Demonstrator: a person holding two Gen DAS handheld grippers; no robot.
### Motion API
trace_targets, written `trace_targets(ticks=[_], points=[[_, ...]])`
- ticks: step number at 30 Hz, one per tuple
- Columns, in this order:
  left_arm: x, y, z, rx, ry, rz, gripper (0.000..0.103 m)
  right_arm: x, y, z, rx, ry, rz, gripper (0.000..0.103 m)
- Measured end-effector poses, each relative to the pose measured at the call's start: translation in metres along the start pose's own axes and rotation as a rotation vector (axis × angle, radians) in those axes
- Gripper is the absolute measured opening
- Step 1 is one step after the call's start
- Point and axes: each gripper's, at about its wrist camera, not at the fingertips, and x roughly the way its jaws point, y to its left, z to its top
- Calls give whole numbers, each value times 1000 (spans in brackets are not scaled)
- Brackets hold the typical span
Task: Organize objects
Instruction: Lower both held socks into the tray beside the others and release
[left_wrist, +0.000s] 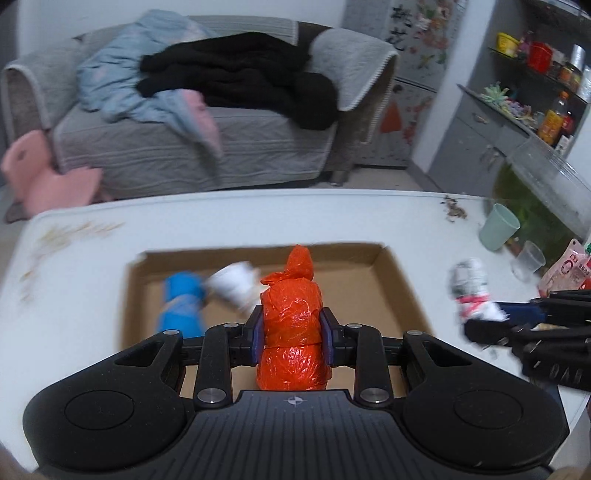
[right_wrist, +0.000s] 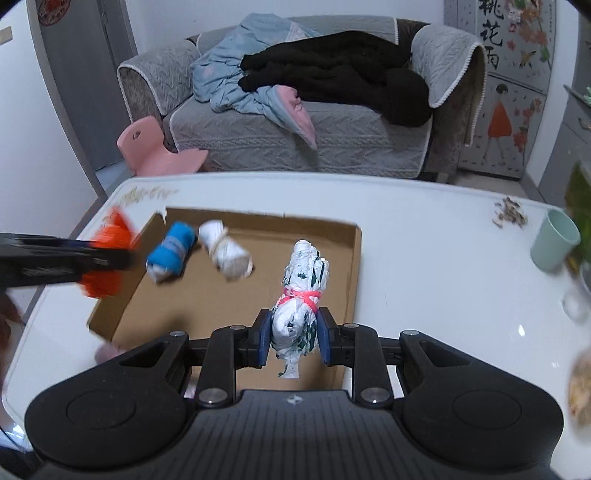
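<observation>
Left gripper (left_wrist: 291, 332): jaws closed firmly on orange bundle (left_wrist: 293, 325), pads pressing both flanks about mid-height. Bundle's long axis running forward along the fingers, knotted tip pointing away. Held above cardboard tray (left_wrist: 399, 291), over its near-left portion as judged from the right wrist view, though blur there leaves the exact position uncertain. Material: thin crinkled plastic film, glossy, wound tight into a stubby cylinder with a twisted top.

Inside the tray, far-left area: blue bundle (right_wrist: 170, 256) and white bundle (right_wrist: 226, 254), lying side by side, apparently touching at one end, both on their sides with axes slanted. Blue one soft-looking, with a pale band about the middle; white one a tied roll of bag film.

Right gripper (right_wrist: 293, 336): jaws closed on white printed bundle (right_wrist: 300, 302), grip low on the body. Long axis again forward along the fingers, upper end away from the camera. Pink band cinching the waist; dark green print on crumpled white film; loose tail hanging below the pads. Positioned over the tray's right half, near its right wall.

Judgement: deciding relation is tray directly beneath both loads; free floor available right of the two resting bundles. Release downward likely sufficient for either; right load nearer open space.

Tray: shallow brown corrugated card, low walls, torn far edge, resting on white table (right_wrist: 424, 258).
</observation>
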Motion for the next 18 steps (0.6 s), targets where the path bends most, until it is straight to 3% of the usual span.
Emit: trace_targets(ticks=[4,10,18], points=[[50,-14,3,10,37,-40,36,38,-3,16,-38,24,9,23],[110,-4,-7,23,129,-1,36,83,-8,25,-42,80,25,23],[116,29,-8,23,130,73,36,124,3,35,-49,133,64,23]])
